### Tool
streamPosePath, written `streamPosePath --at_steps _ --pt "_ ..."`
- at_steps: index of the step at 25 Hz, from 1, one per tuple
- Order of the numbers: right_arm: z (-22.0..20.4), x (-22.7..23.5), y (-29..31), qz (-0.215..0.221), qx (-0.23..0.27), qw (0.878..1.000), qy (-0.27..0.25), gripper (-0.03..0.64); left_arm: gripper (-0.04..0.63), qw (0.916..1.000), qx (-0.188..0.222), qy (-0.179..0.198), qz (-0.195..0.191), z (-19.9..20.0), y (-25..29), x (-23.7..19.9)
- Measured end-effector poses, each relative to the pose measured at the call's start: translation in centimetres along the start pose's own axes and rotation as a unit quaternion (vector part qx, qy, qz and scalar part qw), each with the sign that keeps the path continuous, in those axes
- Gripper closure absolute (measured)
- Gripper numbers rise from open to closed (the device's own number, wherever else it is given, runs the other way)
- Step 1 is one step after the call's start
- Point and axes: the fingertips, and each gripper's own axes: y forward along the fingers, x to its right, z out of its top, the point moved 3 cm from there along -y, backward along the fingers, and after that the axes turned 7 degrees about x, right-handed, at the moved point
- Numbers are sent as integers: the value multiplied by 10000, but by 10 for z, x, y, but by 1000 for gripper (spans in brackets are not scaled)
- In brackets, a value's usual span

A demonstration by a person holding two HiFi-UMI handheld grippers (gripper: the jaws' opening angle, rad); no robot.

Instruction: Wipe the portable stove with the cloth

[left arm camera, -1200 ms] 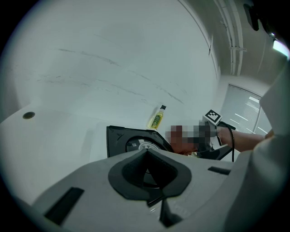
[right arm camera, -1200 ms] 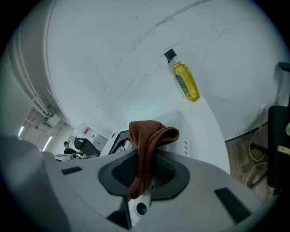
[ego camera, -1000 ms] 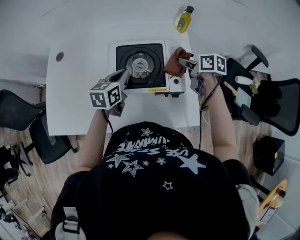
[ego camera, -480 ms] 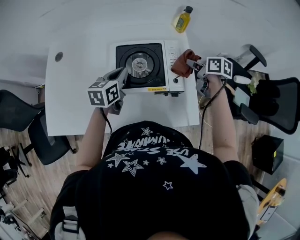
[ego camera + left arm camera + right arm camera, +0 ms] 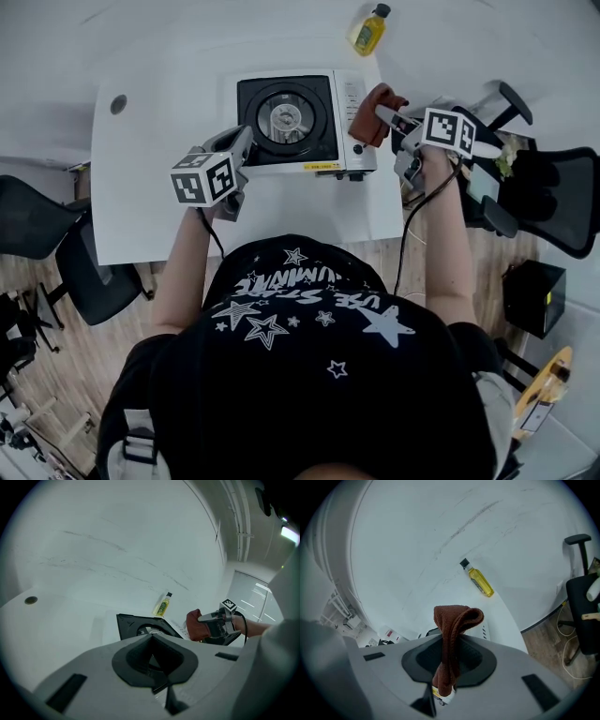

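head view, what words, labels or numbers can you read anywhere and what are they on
Shirt: white print among stars, upside down from here, not legible for sure.
Portable stove: yellow strip on the front edge and print on the control panel, both too small to read.
Yellow bottle: label too small to read.
Marker cubes: black-and-white square codes, no words.
Cloth: no print visible.

Stove (image 5: 130,623) partly hidden behind left tool (image 5: 151,641).
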Motion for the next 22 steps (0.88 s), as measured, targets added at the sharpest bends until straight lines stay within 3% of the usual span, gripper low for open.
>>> streamPosePath --at_steps 14,22 --pt "-52 -116 51 834 -368 9955 -250 552 591 9999 45 -113 44 4 -50 -41" --pt "-99 -181 87 1290 -852 9871 -421 552 591 9996 31 -257 78 -2 -80 -67"
